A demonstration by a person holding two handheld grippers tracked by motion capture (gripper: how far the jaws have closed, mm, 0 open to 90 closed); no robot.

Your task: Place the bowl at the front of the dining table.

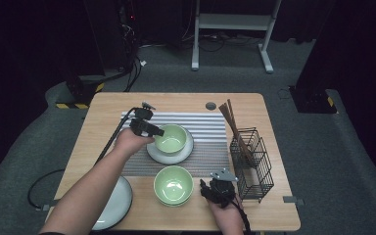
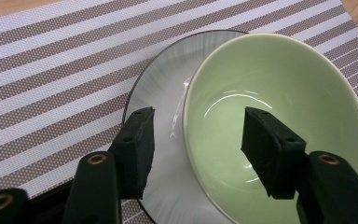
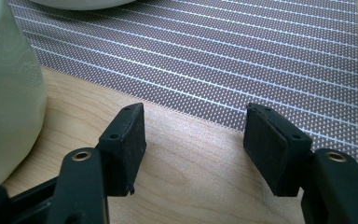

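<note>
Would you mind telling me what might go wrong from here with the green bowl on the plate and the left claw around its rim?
1. The left claw straddles the rim of the green bowl, one jaw inside and one outside, pads apart; lifting or swinging away carelessly could catch the rim and tip the bowl.
2. The bowl sits off-centre on the white plate, so a nudge might slide it over the smooth surface toward the striped mat.

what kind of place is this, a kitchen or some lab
Most likely a lab or recording room staged as a dining setup. A wooden table with a striped placemat, green bowls and a wire rack stands on grey carpet, among dark equipment stands and floor cables.
</note>
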